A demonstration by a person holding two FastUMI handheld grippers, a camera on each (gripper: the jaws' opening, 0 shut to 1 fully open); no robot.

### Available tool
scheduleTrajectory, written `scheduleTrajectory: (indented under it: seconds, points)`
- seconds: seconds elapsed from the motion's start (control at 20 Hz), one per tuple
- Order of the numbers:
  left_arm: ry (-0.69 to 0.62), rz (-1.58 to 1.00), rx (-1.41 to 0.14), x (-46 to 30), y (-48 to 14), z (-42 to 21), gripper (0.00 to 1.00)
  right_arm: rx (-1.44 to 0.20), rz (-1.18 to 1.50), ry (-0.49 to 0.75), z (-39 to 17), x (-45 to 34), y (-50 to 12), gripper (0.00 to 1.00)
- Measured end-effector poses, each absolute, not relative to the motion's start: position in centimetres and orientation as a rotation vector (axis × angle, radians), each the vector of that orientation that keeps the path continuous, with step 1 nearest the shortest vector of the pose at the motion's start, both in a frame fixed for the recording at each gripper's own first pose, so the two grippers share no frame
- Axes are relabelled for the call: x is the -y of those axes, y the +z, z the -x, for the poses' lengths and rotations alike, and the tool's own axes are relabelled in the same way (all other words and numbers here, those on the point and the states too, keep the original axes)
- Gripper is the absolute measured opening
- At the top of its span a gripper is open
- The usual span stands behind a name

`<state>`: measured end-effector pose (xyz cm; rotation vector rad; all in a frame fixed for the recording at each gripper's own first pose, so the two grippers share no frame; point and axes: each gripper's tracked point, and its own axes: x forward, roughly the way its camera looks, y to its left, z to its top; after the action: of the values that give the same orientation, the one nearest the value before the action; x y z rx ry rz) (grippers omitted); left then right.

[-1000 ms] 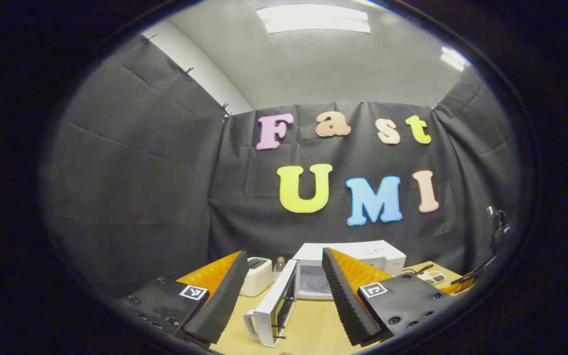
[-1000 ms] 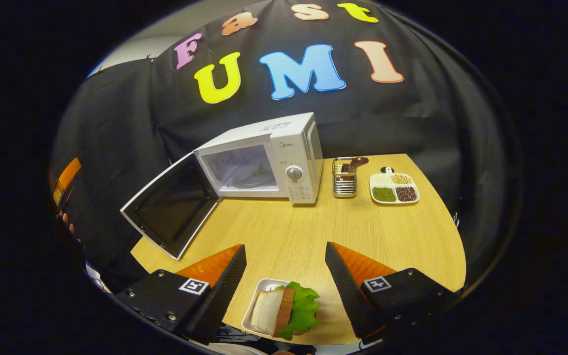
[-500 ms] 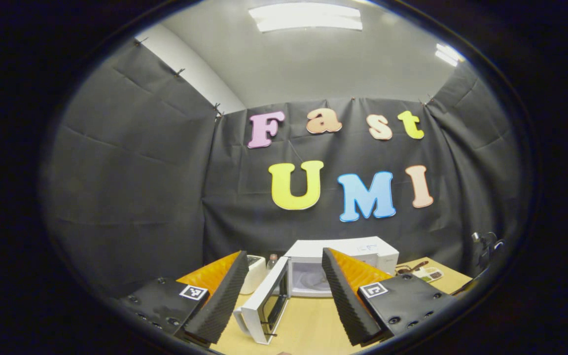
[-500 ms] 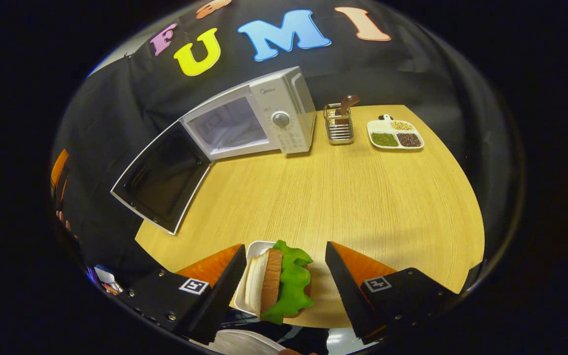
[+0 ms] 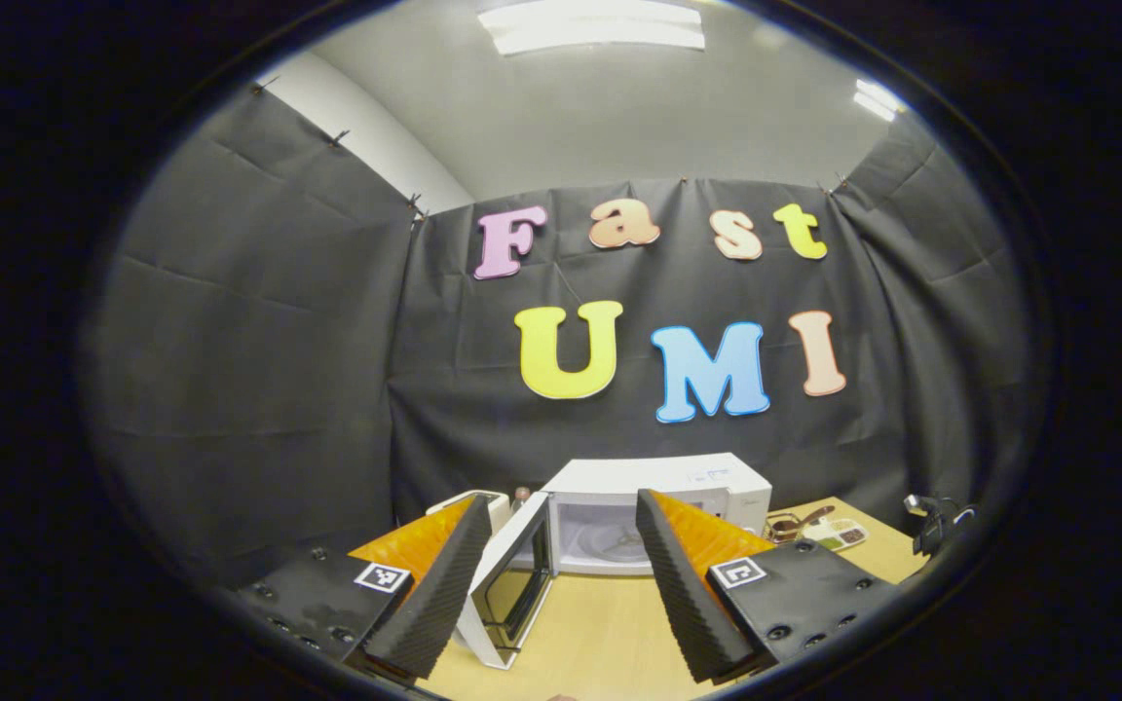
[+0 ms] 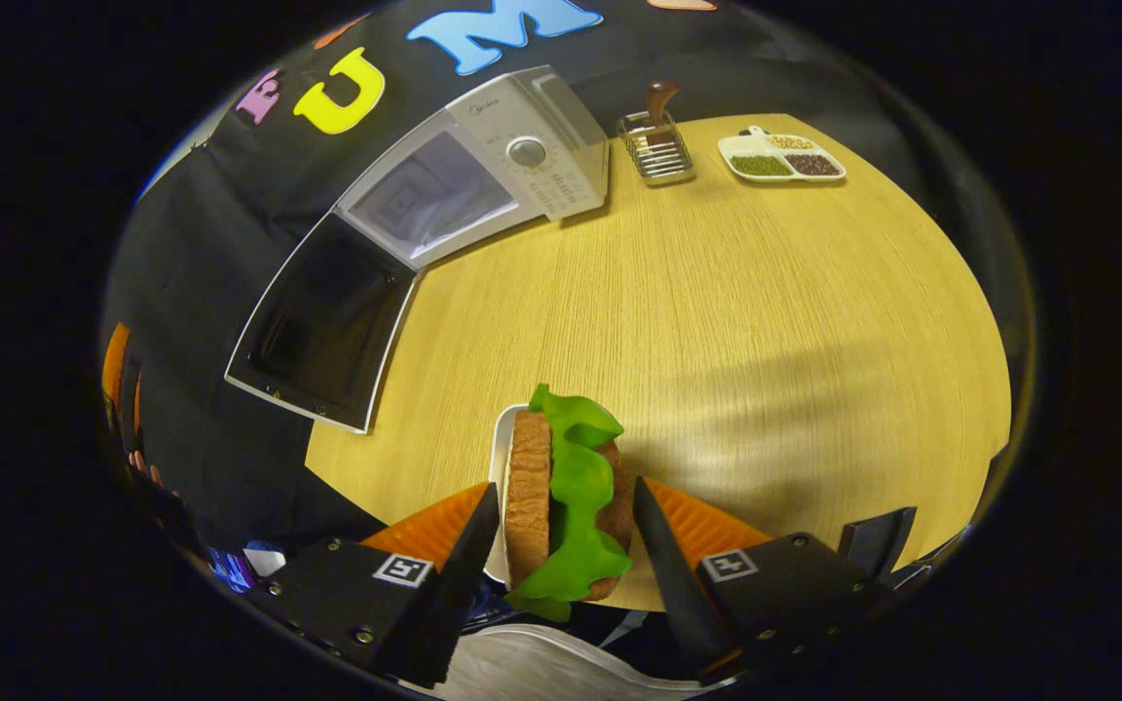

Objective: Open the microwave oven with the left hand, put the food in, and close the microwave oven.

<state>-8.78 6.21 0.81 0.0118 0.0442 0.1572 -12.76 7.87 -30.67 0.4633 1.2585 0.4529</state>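
The white microwave [image 5: 658, 482] stands at the back of the table with its door [image 5: 512, 584] swung open to the left, showing the cavity. My left gripper [image 5: 559, 497] is open, holds nothing, and hangs well short of the door. In the right gripper view the microwave [image 6: 483, 156] and its open door [image 6: 322, 321] lie far off at upper left. The food, a sandwich with green lettuce [image 6: 571, 477], stands on edge on a small white tray [image 6: 498, 458] at the table's near edge. My right gripper [image 6: 565, 485] straddles the sandwich, open, its fingers close beside it.
A wire utensil rack [image 6: 658, 146] and a divided dish of beans [image 6: 780, 161] sit right of the microwave. A white toaster [image 5: 459, 503] stands left of it. The wooden table [image 6: 766, 321] is bare between sandwich and microwave.
My right gripper has come down over the sandwich and its fingers have narrowed around it. My left gripper has drawn back from the door, which stands wider open.
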Motion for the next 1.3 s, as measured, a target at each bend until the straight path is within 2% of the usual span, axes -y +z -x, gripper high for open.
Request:
scheduleTrajectory:
  seconds: [0.05, 0.1, 0.15, 0.2, 0.25, 0.3, 0.45, 0.8, 1.3]
  points:
    - [0.16, -0.013, -0.045, -6.0, 0.9, 8.8, 0.95, -1.269, -0.496, 0.459, 12.8, -8.2, -30.4, 0.76]
    - [0.164, -0.012, -0.047, -5.8, 0.8, 8.8, 0.95, -1.291, -0.496, 0.471, 13.2, -8.5, -30.9, 0.61]
    - [0.168, -0.008, -0.049, -5.5, 0.7, 8.8, 0.96, -1.288, -0.519, 0.485, 12.6, -8.4, -30.5, 0.62]
    - [0.173, -0.004, -0.051, -5.2, 0.6, 8.9, 0.95, -1.293, -0.521, 0.49, 13.0, -8.7, -30.4, 0.41]
    - [0.18, -0.001, -0.05, -5.0, 0.6, 9.0, 0.96, -1.292, -0.507, 0.5, 13.3, -8.6, -30.2, 0.42]
    - [0.187, 0.003, -0.047, -4.9, 0.6, 9.2, 0.96, -1.287, -0.489, 0.512, 13.2, -8.6, -30.1, 0.31]
    - [0.209, 0.031, -0.046, -4.6, 0.5, 9.8, 0.96, -1.25, -0.434, 0.555, 12.7, -8.1, -28.8, 0.31]
    - [0.199, 0.031, -0.036, -5.8, 0.2, 8.7, 0.96, -1.106, -0.463, 0.568, 9.7, -10.0, -24.8, 0.31]
    - [0.115, 0.035, -0.028, -11.0, -0.3, 2.7, 0.95, -0.949, -0.533, 0.502, 3.6, -18.4, -22.1, 0.3]
